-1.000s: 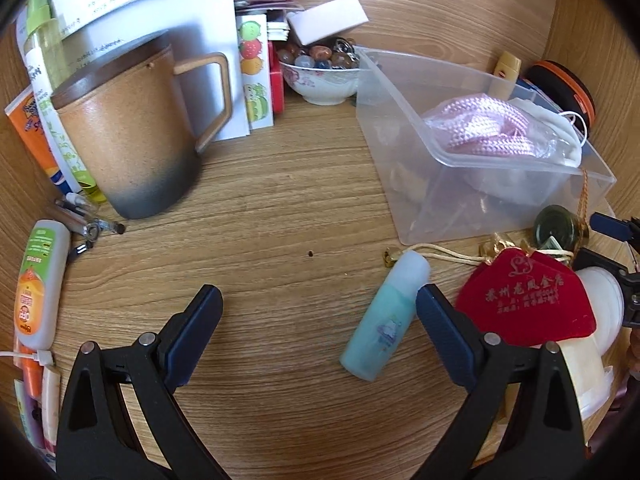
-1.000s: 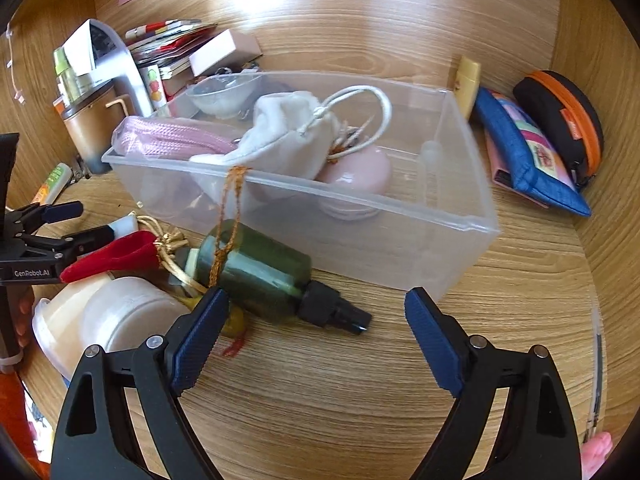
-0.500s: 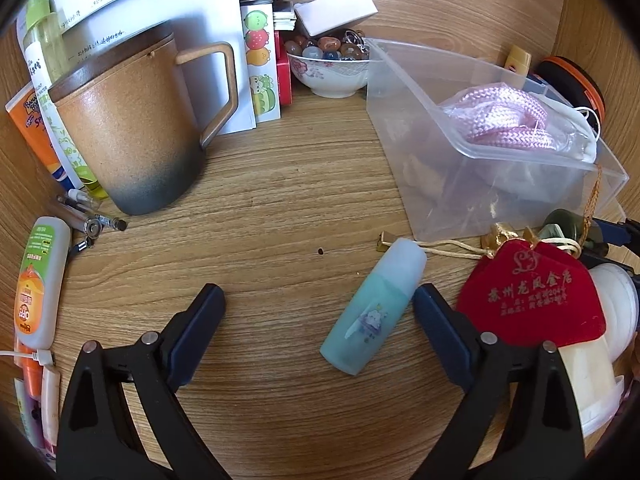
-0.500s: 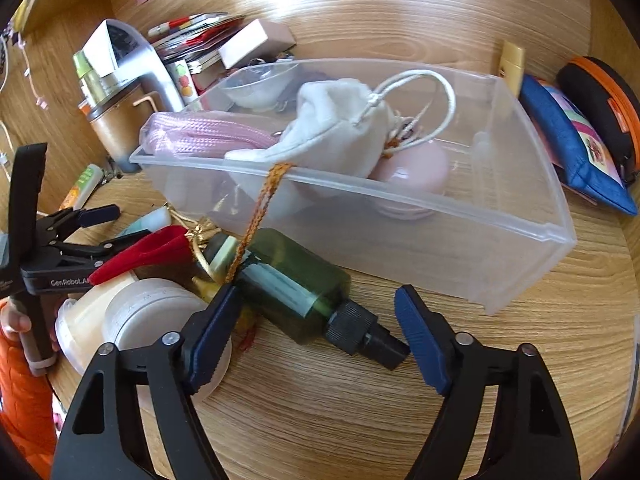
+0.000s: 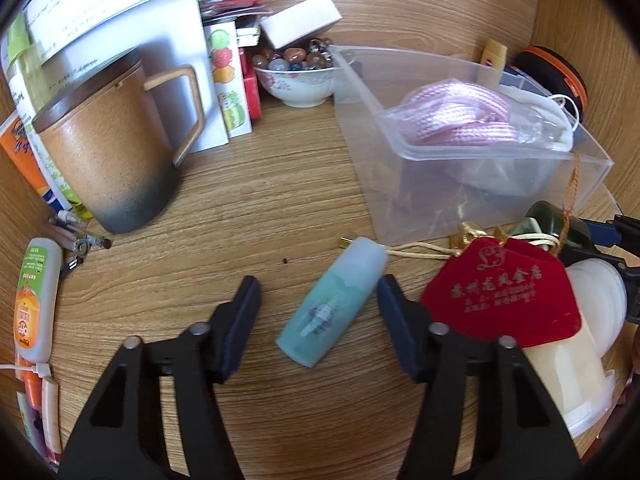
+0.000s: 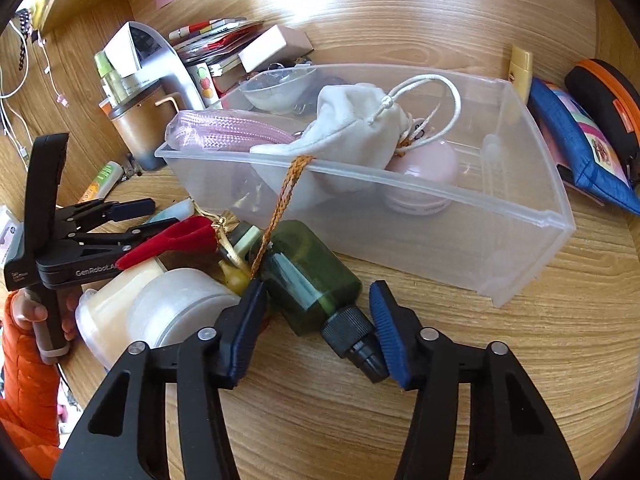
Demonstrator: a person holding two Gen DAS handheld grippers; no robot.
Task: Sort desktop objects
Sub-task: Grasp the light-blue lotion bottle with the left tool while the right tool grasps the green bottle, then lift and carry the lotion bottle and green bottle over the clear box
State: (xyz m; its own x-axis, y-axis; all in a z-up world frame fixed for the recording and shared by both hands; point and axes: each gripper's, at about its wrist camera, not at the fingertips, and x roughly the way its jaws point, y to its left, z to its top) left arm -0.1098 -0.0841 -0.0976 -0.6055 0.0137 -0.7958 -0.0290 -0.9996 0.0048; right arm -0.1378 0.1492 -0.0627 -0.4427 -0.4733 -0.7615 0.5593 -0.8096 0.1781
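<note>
A pale blue bottle (image 5: 334, 304) lies on the wooden desk between the fingers of my open left gripper (image 5: 318, 306); the right finger is close to its cap end. A dark green bottle (image 6: 312, 276) with a black cap lies in front of the clear plastic bin (image 6: 440, 204). My open right gripper (image 6: 316, 316) straddles its cap end, with gaps on both sides. The bin holds a pink cord bundle (image 5: 460, 116), a white pouch (image 6: 344, 136) and a pink round case (image 6: 428, 172). The left gripper also shows in the right wrist view (image 6: 136, 220).
A red velvet pouch (image 5: 504, 292) and white jars (image 6: 176, 312) lie between the two bottles. A brown mug (image 5: 108, 148), a bowl of stones (image 5: 296, 76), books and an orange-labelled tube (image 5: 36, 300) stand to the left. A blue pouch (image 6: 580, 144) and a black case (image 6: 608, 96) lie right of the bin.
Both grippers have moved forward and narrowed. The blue bottle now lies between the left fingers, and the green bottle's cap end between the right fingers. Neither bottle has moved.
</note>
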